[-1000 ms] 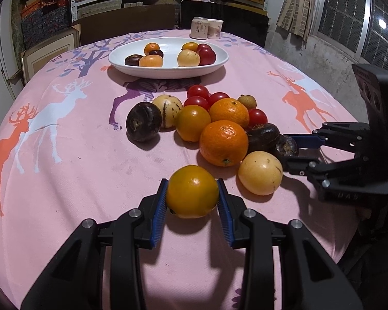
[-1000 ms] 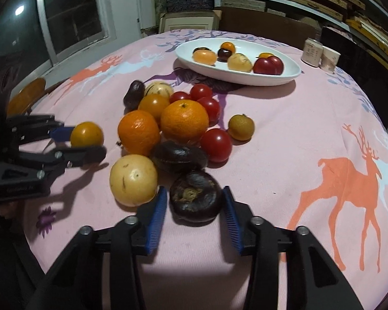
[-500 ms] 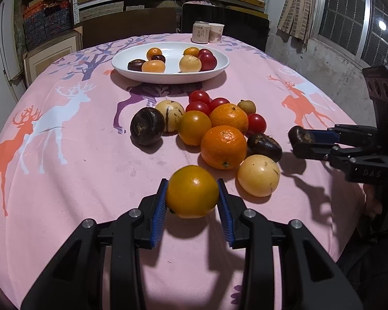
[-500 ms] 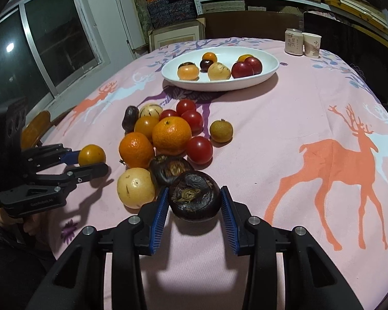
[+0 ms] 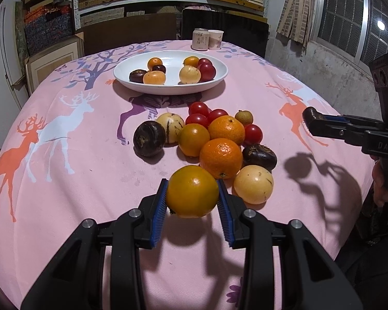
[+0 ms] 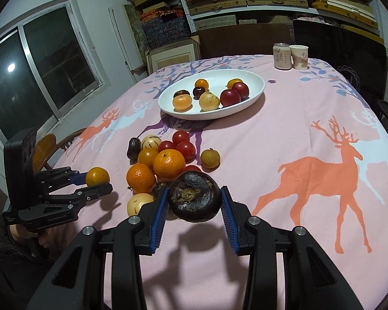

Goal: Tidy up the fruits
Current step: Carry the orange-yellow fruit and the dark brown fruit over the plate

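Fruit fills both tools. On the left, the left gripper [image 5: 192,201] clamps a smooth yellow-orange fruit [image 5: 192,191] between its blue pads [image 5: 159,214], jaws closed to the fruit's width, raised above the near edge of the pink deer-print tablecloth [image 5: 64,180]. Just beyond it, a loose pile lies in the middle of the tabletop: a dark purple round fruit [image 5: 149,138] at its left end, then a pale striped melon-like fruit [image 5: 170,127], two oranges [image 5: 221,158], several red cherry tomatoes [image 5: 198,109], a wrinkled dark fruit [image 5: 259,156] and a pale yellow one [image 5: 253,184] at the right.

Toward the far edge sits a white oval dish [image 5: 214,77] holding eight fruits: orange and dark ones at its left, a pale yellow, an orange and two red at its right. Behind it stand a drink can [image 5: 200,39] and a paper cup [image 5: 215,39], touching.

On the right, the right gripper [image 6: 193,206] pinches a shrivelled dark brown fruit [image 6: 194,196], its dried calyx facing the camera, held off the cloth above the pile's near end.
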The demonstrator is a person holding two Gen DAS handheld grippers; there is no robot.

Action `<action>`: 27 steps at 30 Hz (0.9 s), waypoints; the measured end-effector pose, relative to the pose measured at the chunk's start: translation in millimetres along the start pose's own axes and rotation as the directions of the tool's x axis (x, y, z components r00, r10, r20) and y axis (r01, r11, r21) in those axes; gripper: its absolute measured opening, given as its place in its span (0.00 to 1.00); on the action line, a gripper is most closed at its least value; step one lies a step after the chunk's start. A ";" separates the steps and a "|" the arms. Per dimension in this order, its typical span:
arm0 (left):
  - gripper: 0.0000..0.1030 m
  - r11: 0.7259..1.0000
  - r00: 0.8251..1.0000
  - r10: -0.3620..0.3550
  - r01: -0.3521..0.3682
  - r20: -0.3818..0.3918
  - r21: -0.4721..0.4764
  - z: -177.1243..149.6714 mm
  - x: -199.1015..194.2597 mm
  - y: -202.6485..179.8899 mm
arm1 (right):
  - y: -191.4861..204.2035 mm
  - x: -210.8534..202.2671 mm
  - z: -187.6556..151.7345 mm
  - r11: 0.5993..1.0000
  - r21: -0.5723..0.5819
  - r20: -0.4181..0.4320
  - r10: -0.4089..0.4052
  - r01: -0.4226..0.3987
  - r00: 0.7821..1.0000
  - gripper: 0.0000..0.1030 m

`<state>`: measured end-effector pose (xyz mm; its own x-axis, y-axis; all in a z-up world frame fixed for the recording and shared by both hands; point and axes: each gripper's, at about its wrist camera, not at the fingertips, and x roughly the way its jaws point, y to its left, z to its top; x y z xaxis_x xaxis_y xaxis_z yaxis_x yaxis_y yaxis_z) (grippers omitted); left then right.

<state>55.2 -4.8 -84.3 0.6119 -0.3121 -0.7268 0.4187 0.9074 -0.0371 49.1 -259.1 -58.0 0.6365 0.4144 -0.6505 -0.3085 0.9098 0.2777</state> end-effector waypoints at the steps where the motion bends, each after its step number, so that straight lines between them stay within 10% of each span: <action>1: 0.35 1.000 1.000 0.001 -0.001 0.003 0.000 0.9 -0.8 0.3 | -1.4 -0.1 0.3 1.000 0.006 0.002 0.002 -0.002 1.000 0.39; 13: 0.35 1.000 0.998 0.023 -0.023 0.059 0.001 45.1 -10.2 12.0 | -17.2 -6.2 37.0 0.999 0.039 0.053 0.016 -0.018 0.998 0.39; 27: 0.35 0.995 0.996 0.042 -0.049 0.079 0.089 170.4 60.6 10.0 | -45.1 33.9 152.1 0.998 0.065 0.097 -0.006 0.000 0.995 0.39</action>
<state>210.8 -62.6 -11.8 0.6799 -0.2944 -0.6716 0.4460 0.8930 0.0601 192.1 -282.4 14.9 0.7039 0.4092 -0.5805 -0.2618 0.9093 0.3235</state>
